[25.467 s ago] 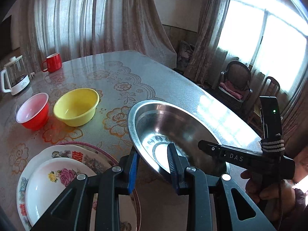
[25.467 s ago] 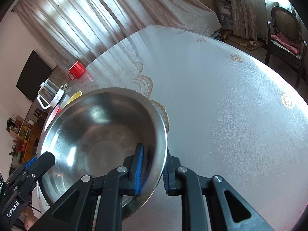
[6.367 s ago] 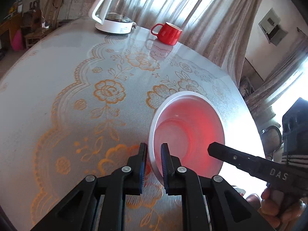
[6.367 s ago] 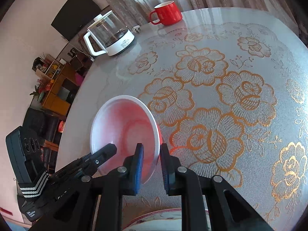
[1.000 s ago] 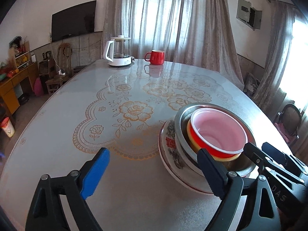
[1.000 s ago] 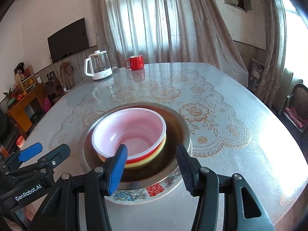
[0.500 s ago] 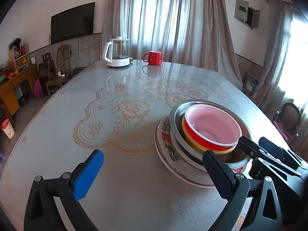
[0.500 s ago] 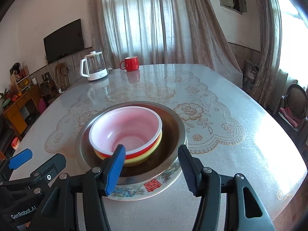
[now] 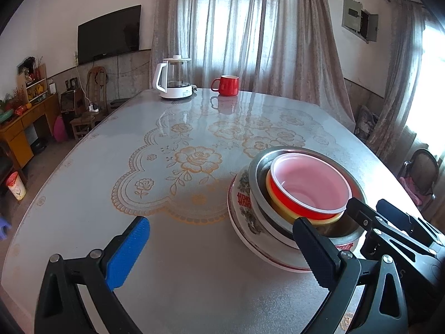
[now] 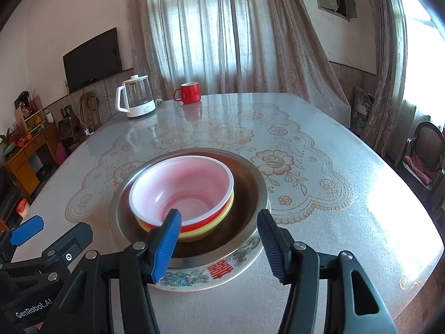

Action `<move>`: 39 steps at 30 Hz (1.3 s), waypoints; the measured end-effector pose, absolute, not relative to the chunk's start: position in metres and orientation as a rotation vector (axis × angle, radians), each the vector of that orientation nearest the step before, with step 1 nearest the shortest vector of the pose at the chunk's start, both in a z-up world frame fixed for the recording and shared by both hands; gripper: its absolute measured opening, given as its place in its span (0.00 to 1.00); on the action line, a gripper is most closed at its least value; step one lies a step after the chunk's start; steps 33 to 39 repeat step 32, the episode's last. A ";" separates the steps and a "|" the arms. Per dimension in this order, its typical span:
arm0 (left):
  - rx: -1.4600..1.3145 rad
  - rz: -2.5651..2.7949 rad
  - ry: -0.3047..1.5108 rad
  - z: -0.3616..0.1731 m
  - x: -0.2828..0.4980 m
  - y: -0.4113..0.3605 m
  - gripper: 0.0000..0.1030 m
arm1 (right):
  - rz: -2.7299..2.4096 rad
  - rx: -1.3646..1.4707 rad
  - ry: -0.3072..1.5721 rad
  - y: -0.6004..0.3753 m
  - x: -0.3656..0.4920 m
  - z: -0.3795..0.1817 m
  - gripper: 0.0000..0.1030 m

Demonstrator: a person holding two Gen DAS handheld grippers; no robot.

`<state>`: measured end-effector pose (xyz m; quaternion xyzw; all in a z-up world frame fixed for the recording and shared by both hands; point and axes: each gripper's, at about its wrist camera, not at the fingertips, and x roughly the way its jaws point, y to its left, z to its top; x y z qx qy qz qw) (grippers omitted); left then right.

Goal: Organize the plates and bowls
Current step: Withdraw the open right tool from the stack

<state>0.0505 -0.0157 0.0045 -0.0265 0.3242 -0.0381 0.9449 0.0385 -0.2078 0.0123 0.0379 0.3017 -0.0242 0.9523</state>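
Observation:
The dishes stand nested in one stack on the table (image 9: 139,153). A red bowl (image 9: 308,183) with a pale inside sits in a yellow bowl (image 9: 278,203). Both rest in a steel basin (image 9: 258,167) on a floral plate (image 9: 244,203). My left gripper (image 9: 219,222) is open wide, just left of the stack, with only bare table between its fingers. My right gripper (image 10: 219,214) is open in front of the stack. Its fingers hang over the near rim of the steel basin (image 10: 250,183) and the plate (image 10: 219,271), touching nothing. The red bowl (image 10: 180,192) lies just beyond them.
A glass kettle (image 9: 173,78) and a red mug (image 9: 226,85) stand at the table's far edge. The lace-patterned tabletop stretches left and beyond the stack. A chair (image 10: 425,150) stands off the right side, and curtains hang behind.
My left gripper's jaws have spread a little wider and it has drawn back slightly from the stack. The right gripper and the stack have kept still.

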 end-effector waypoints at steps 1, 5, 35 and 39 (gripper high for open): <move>-0.054 -0.076 0.660 0.005 0.050 -0.016 1.00 | -0.050 0.077 0.614 -0.208 0.038 0.012 0.56; -0.049 -0.067 0.651 0.007 0.048 -0.016 1.00 | -0.049 0.076 0.613 -0.208 0.038 0.012 0.56; -0.064 -0.079 0.618 0.011 0.044 -0.015 0.98 | -0.061 0.078 0.609 -0.215 0.039 0.012 0.56; -0.064 -0.079 0.618 0.011 0.044 -0.015 0.98 | -0.061 0.078 0.609 -0.215 0.039 0.012 0.56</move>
